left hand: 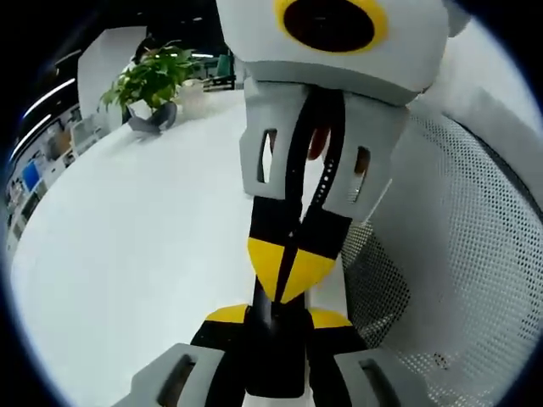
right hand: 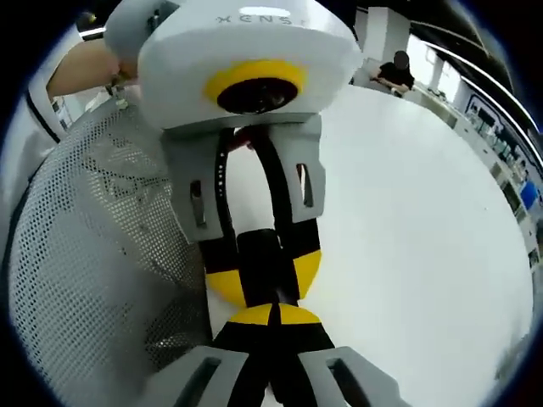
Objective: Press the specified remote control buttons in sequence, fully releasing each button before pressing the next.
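Clenched yellow tips of my right gripper (right hand: 273, 315) touch the slim black remote control (right hand: 259, 254). My left gripper (left hand: 278, 318) grasps it, its long axis running along those jaws and pointing at the right gripper.

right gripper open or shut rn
Shut. In its own view the right gripper has both yellow-tipped jaws meeting along a thin seam, with nothing visible between them.
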`<state>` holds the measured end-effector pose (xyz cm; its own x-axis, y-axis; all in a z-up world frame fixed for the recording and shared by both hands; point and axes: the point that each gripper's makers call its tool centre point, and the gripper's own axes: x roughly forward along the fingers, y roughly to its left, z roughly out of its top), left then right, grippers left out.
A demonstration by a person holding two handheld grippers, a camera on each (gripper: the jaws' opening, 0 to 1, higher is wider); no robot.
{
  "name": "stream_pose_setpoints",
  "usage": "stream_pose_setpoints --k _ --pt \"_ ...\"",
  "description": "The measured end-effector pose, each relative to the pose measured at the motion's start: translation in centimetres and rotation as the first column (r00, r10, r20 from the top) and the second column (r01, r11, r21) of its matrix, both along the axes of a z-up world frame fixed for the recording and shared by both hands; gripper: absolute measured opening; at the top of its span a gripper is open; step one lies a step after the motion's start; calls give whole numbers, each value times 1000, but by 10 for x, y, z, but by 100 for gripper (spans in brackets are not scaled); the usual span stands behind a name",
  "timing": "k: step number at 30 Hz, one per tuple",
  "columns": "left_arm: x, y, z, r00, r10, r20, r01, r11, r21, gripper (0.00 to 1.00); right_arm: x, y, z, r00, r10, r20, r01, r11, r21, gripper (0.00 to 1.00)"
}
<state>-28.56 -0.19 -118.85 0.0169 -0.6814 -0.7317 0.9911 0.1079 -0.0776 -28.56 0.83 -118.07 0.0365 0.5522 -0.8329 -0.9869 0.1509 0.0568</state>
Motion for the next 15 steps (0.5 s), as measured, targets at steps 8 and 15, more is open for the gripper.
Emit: stream_pose_setpoints --k 8,15 --pt "0 -1 0 1000 27 -7 -27 999 -25 24 -2 1 1 998 62 26 -62 998 -2 0" --pt "1 -1 1 999 33 -16 -34 999 -34 24 -3 2 0 968 220 118 -214 975 -64 0"
